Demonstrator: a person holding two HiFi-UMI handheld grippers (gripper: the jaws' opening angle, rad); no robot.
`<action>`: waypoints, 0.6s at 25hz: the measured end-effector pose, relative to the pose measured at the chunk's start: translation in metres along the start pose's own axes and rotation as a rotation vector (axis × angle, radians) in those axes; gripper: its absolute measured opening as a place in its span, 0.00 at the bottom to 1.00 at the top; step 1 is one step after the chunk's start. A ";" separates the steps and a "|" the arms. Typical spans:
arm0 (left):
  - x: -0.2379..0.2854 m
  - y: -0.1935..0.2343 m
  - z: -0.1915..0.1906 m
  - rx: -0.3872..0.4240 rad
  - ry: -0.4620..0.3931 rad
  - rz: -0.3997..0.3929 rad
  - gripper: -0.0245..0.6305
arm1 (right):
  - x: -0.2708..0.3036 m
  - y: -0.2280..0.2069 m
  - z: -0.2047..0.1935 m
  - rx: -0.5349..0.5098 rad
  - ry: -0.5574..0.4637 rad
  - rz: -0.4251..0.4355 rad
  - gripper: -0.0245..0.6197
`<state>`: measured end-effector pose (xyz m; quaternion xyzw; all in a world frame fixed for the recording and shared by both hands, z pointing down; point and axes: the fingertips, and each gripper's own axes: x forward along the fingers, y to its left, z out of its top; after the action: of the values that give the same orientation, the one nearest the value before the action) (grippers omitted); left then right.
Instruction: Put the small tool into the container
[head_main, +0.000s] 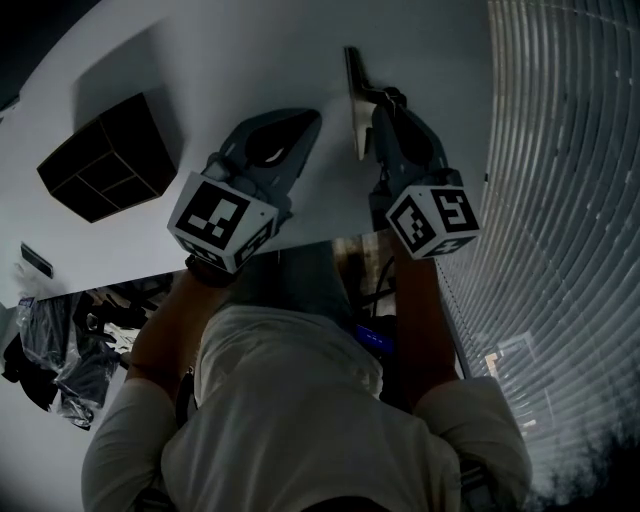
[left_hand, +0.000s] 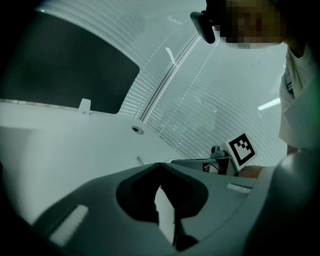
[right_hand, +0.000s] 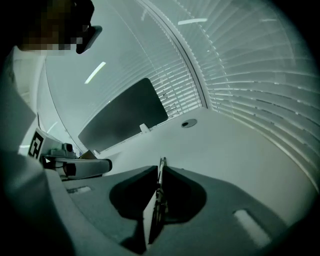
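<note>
Right claw (right_hand: 161, 172): clamped on tool (right_hand: 160, 192), blade edge-on, near table (head_main: 250, 50) right edge. Left claw (left_hand: 160, 166): pressed together, empty. Pickup looks made. Next: lift, carry left to container (head_main: 105, 160), well apart, lower over a compartment, release.

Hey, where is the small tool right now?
In the head view the small tool sits right of centre, clamped in the right gripper over the white table, far right of the black container.

Container (head_main: 105, 160) on table (head_main: 250, 60), small tool (head_main: 352, 80) at right
</note>
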<state>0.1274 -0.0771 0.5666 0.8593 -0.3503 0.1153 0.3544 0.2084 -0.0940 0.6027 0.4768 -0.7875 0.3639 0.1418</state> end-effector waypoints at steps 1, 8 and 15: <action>-0.001 0.000 0.002 -0.001 -0.002 0.002 0.04 | 0.001 0.002 0.001 -0.002 0.001 0.004 0.08; -0.010 -0.006 0.012 -0.003 -0.030 0.005 0.04 | 0.003 0.014 0.006 -0.033 0.015 0.004 0.05; -0.025 -0.012 0.021 0.021 -0.064 0.013 0.04 | -0.008 0.033 0.018 -0.072 0.006 0.014 0.05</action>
<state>0.1161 -0.0727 0.5336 0.8640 -0.3658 0.0938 0.3331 0.1868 -0.0924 0.5710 0.4647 -0.8031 0.3375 0.1586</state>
